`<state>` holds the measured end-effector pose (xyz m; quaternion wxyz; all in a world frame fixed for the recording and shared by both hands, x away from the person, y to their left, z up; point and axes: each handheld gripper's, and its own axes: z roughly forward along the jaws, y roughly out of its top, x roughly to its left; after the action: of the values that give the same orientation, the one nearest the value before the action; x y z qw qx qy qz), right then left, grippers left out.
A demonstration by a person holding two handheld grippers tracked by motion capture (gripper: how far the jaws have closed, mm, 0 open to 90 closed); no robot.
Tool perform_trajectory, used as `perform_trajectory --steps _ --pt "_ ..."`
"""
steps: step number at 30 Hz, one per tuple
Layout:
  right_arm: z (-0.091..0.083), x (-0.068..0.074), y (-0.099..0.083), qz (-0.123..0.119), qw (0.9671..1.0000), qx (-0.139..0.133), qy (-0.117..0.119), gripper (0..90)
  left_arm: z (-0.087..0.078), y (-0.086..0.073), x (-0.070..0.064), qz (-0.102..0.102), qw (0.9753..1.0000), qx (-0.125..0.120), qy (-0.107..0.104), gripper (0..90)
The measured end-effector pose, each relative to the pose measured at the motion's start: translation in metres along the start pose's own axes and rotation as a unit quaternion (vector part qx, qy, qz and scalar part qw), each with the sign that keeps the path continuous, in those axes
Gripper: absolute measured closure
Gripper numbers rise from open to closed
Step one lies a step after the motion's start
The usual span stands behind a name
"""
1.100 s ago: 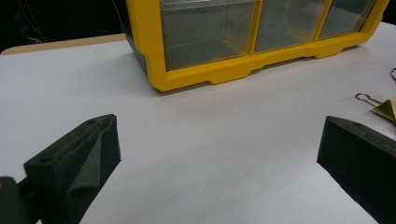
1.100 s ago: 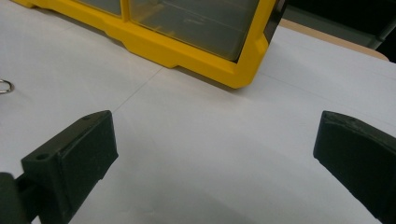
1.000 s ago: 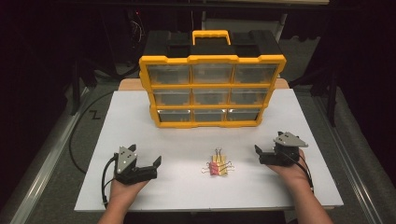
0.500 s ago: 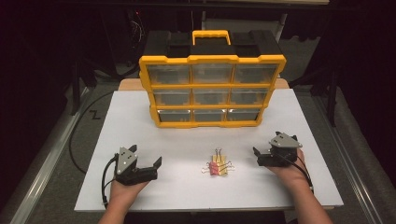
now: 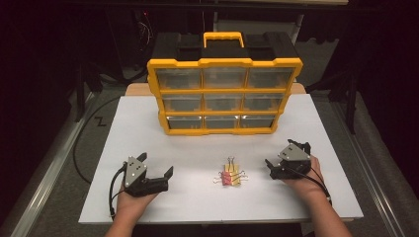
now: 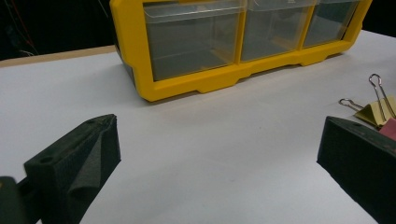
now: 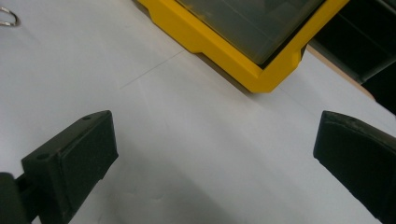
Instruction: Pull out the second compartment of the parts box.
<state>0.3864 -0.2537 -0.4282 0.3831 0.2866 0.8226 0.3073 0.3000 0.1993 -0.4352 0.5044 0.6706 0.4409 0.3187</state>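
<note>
A small pile of binder clips [image 5: 230, 177], yellow and pink with wire handles, lies on the white table top [image 5: 197, 148] in front of the organizer. My left gripper [image 5: 157, 164] rests to the left of the pile, open and empty. In the left gripper view the clips [image 6: 378, 109] sit just past the right jaw. My right gripper [image 5: 280, 153] is to the right of the pile, also open and empty. One wire loop of a clip [image 7: 7, 18] peeks in at the top left of the right gripper view. Neither gripper touches the clips.
A yellow and black drawer organizer [image 5: 225, 94] with clear drawers and a carry handle stands at the back of the table. Its bottom row of drawers [image 6: 196, 51] faces my left gripper, and its lower corner [image 7: 261, 77] lies ahead of the right one.
My right gripper has edged a little to the left, toward the clips. The left gripper and the clips have stayed put.
</note>
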Motion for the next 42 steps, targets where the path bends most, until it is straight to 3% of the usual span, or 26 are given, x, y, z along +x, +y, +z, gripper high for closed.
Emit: perform_trajectory --steps 6,12,17,18,22,23,31,35,38,39,40,41,42 --pt "-0.001 0.003 0.002 -0.033 0.9994 0.002 -0.010 0.8 0.000 0.000 0.001 -0.006 0.9999 0.015 -0.004 0.2" --pt "-0.002 0.005 0.003 -0.060 0.9980 0.004 -0.016 0.8 0.000 0.001 -0.001 0.006 0.9999 0.014 -0.002 0.2" --pt "-0.003 0.006 0.003 -0.075 0.9971 0.000 -0.017 0.8 0.000 0.001 -0.001 0.007 0.9999 0.011 -0.002 0.2" --pt "-0.003 0.006 0.004 -0.092 0.9956 0.002 -0.020 0.8 0.000 0.001 -0.002 0.006 0.9999 0.009 -0.002 0.2" --pt "-0.003 0.009 0.004 -0.100 0.9947 0.006 -0.021 0.8 -0.001 0.002 -0.001 0.006 1.0000 0.006 0.000 0.2" --pt "-0.003 0.008 0.004 -0.113 0.9933 0.007 -0.022 0.8 -0.001 0.002 -0.001 0.006 1.0000 0.007 0.000 0.2" --pt "-0.003 0.015 0.006 -0.146 0.9886 0.013 -0.034 0.8 -0.002 0.002 -0.001 0.011 0.9999 0.003 -0.001 0.2" --pt "-0.004 0.016 0.007 -0.173 0.9838 0.017 -0.043 0.8 -0.002 0.002 -0.001 0.010 0.9999 0.001 0.000 0.2" --pt "-0.005 0.018 0.008 -0.181 0.9821 0.019 -0.048 0.8 -0.003 0.003 -0.001 0.011 0.9999 0.000 0.000 0.2" --pt "-0.006 0.019 0.010 -0.196 0.9787 0.016 -0.058 0.8 -0.003 0.003 -0.001 0.014 0.9999 0.001 0.000 0.2" --pt "-0.006 0.019 0.010 -0.196 0.9787 0.016 -0.058 0.8 -0.003 0.003 -0.001 0.014 0.9999 0.001 0.000 0.2" --pt "-0.007 0.021 0.011 -0.212 0.9750 0.015 -0.065 0.8 -0.003 0.003 -0.001 0.015 0.9999 0.001 0.000 0.2" --pt "-0.007 0.022 0.011 -0.211 0.9750 0.015 -0.068 0.8 -0.003 0.003 -0.002 0.015 0.9999 0.000 0.000 0.2"
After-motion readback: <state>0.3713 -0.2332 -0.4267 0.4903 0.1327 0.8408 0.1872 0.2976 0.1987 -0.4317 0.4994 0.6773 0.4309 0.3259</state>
